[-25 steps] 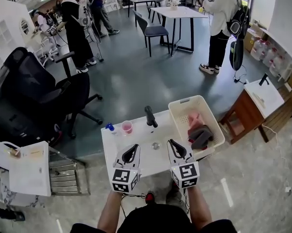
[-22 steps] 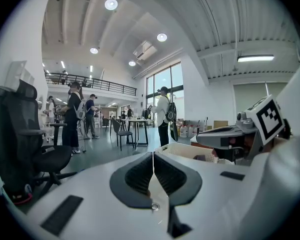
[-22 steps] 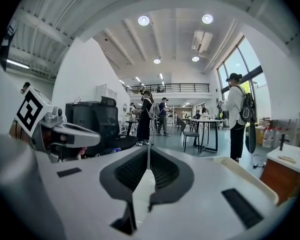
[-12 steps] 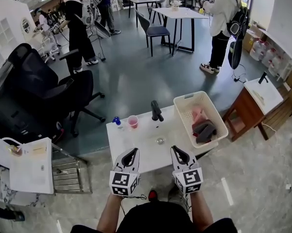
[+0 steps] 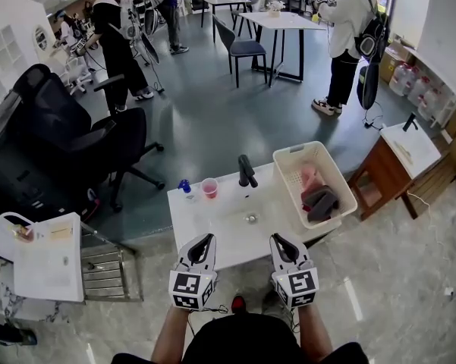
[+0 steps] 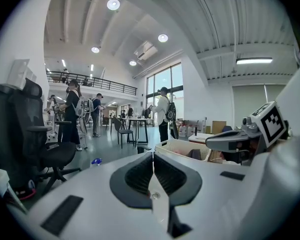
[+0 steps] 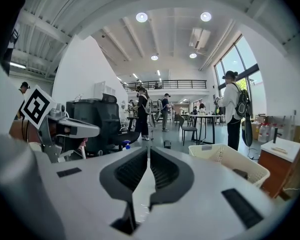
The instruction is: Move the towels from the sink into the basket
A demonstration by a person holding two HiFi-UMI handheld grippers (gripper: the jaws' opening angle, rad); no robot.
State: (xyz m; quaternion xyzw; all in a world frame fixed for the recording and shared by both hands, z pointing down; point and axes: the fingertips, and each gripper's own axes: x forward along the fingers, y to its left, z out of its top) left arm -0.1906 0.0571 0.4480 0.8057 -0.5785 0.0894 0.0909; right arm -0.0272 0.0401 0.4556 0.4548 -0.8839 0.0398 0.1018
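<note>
**Two towels in the basket, both grippers clenched on nothing**

Two towels lie inside the cream basket [image 5: 303,147], which stands along the right edge of the white sink counter [image 5: 212,243] and reaches its far right corner. The pink towel [image 5: 309,177] sits toward the basket's far end. The dark grey towel [image 5: 321,203] is bunched at the near end, touching the pink one. Both lie below the perforated walls.

A black faucet [image 5: 246,171] rises at the middle of the counter's far edge, and the round drain [image 5: 251,218] shows in the basin just in front of it. A pink cup [image 5: 209,188] stands near the far left corner with a small blue bottle [image 5: 184,186] just beside it on the left. What the cup holds cannot be told.

The left gripper [image 5: 205,240] and the right gripper [image 5: 278,240] hang side by side over the counter's near edge, well apart from the basket. Each one's own view shows its jaws pressed together with nothing between them.
</note>
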